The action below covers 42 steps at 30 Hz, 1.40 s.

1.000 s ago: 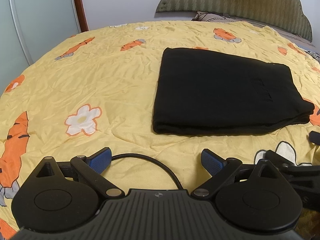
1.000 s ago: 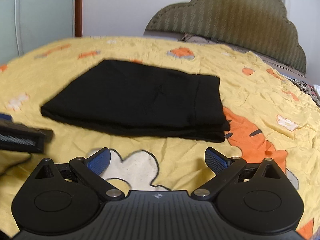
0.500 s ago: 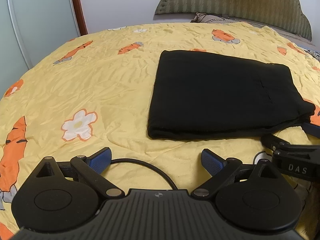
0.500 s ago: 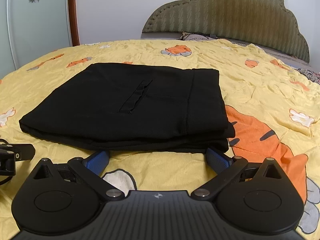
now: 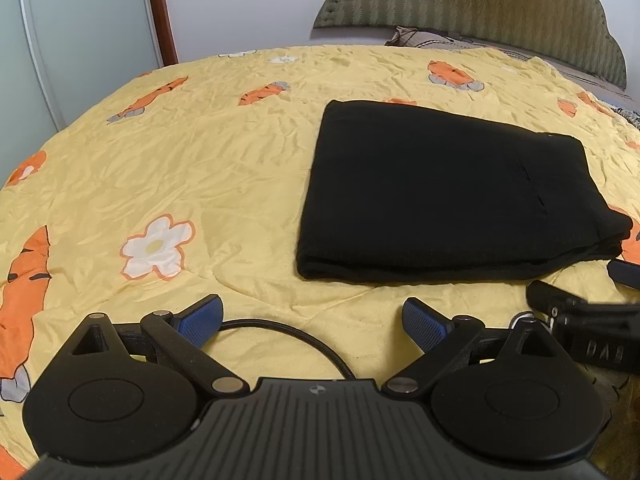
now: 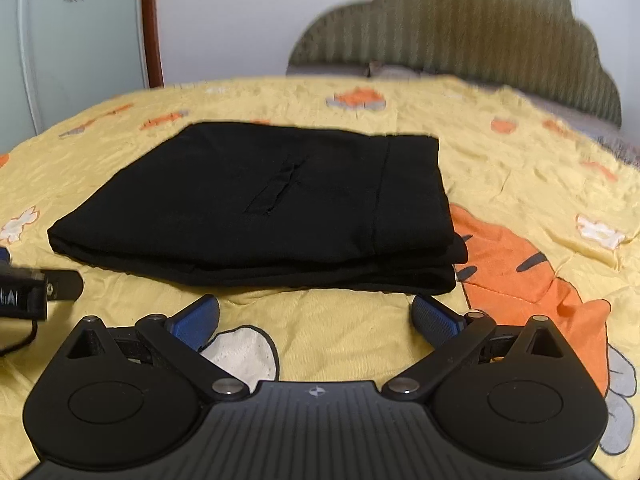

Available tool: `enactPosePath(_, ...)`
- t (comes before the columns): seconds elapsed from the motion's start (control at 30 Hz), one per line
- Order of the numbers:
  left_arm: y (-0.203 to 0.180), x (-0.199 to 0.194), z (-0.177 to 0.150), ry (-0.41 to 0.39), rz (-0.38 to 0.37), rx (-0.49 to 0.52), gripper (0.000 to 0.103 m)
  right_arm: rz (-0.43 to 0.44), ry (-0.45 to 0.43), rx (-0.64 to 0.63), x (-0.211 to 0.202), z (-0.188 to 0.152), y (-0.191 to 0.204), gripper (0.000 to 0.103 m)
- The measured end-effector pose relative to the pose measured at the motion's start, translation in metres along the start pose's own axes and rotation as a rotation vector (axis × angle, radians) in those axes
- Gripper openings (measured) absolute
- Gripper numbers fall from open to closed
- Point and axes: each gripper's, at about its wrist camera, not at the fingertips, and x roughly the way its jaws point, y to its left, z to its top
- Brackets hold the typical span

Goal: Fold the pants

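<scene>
Folded black pants (image 5: 452, 196) laid on yellow bedspread (image 5: 200, 168), left gripper (image 5: 312, 322) spread wide at 6 o'clock, right gripper (image 6: 316, 318) likewise wide, nothing held

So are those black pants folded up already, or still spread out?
Folded: the black pants lie as a compact rectangle with stacked layers along the near edge.

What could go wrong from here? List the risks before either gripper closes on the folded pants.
1. The right gripper is open at the near edge of the folded black pants, where several layers show; pinching only the top ones could undo the fold.
2. The bedspread is wrinkled and loose, so a low finger may grab it along with the pants.
3. The left gripper, also open, sits close beside the right one; they might collide.
</scene>
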Motion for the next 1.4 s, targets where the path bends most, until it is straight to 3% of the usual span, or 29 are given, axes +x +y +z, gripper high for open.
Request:
enactPosePath(0.2,0.01,-0.001,0.003,-0.003,0.01,-0.016,0.098,-0.025,0.055,-0.02,-0.015,-0.002,0.007,0.103)
enactPosePath(0.27,0.014,0.0,0.005,-0.003,0.014,-0.025,0.098,0.017,0.015,-0.014,-0.038,-0.006,0.007,0.103)
enactPosePath(0.4,0.018,0.001,0.011,-0.006,0.014,-0.04,0.098,0.078,-0.145,-0.002,-0.07,0.013,0.014,0.103)
enactPosePath(0.47,0.02,0.0,0.013,-0.016,0.022,-0.037,0.098,0.052,-0.168,-0.045,-0.059,0.02,0.023,0.103)
enactPosePath(0.53,0.021,-0.002,0.015,-0.028,0.027,-0.036,0.098,0.011,-0.117,-0.069,-0.035,0.024,0.031,0.103)
enactPosePath(0.67,0.022,-0.001,0.017,-0.034,0.038,-0.027,0.098,0.029,-0.064,0.001,-0.005,0.02,0.026,0.103)
enactPosePath(0.93,0.016,-0.005,0.028,-0.056,0.008,-0.027,0.098,-0.028,-0.164,-0.004,-0.021,0.029,0.025,0.103)
enactPosePath(1.07,0.014,-0.009,0.029,-0.067,0.006,-0.02,0.098,-0.014,-0.088,0.012,-0.019,0.02,0.021,0.103)
enactPosePath(1.17,0.012,-0.003,0.03,-0.059,-0.004,-0.022,0.098,0.015,-0.077,0.034,-0.021,0.017,0.018,0.103)
enactPosePath(1.3,0.006,0.002,0.039,-0.081,-0.013,-0.019,0.098,-0.081,-0.165,-0.037,-0.017,0.034,0.023,0.103)
enactPosePath(1.4,0.002,0.001,0.046,-0.104,-0.005,-0.008,0.098,-0.137,-0.136,-0.074,0.007,0.041,0.023,0.103)
